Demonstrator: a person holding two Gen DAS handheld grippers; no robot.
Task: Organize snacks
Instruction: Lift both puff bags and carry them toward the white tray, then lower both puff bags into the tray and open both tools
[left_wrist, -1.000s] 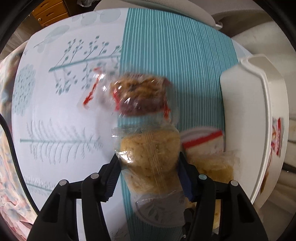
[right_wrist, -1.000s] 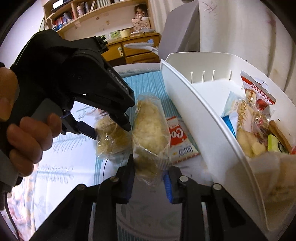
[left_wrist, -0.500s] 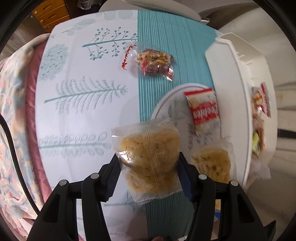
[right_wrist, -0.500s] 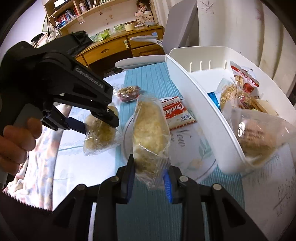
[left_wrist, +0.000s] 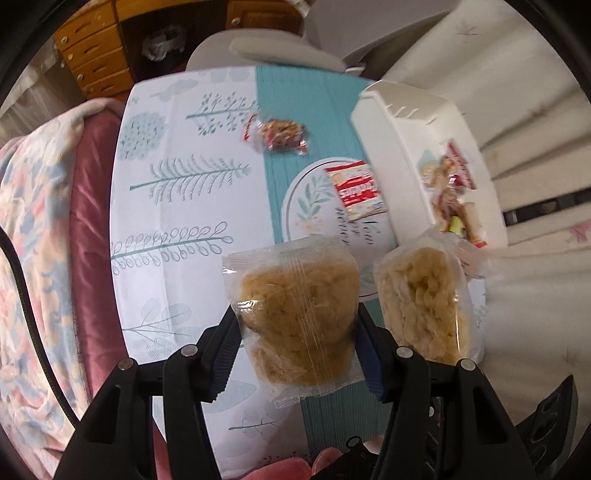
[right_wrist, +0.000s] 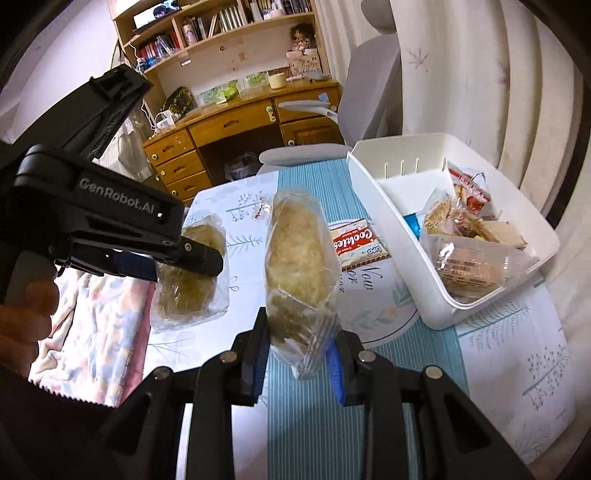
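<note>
Both pastry packets have risen well above the table since a second ago, and more of the room now shows around them. The left packet (left_wrist: 295, 317) is clamped flat between the fingers of the left tongs (left_wrist: 295, 350), its broad face toward the camera. The right packet (right_wrist: 297, 266) stands edge-on in the closed right tongs (right_wrist: 297, 360), gripped at its lower seal, its long axis running up and away from the fingers.

The white basket (right_wrist: 384, 206) lies ahead and to the right of the right tongs, with its open top facing up and several snacks already inside. The right tongs are nearer to it; the left tongs (right_wrist: 184, 258) hang further to the left, over the tablecloth. I judge the right packet needs only a short carry rightward over the near wall.

Still on the tablecloth (left_wrist: 177, 206) are a red-and-white packet (right_wrist: 360, 242) reading "Cookies", touching the basket's side, and a small bag of mixed nuts (left_wrist: 282, 134) further off. The left tool's body reads "GenRobot.AI".
</note>
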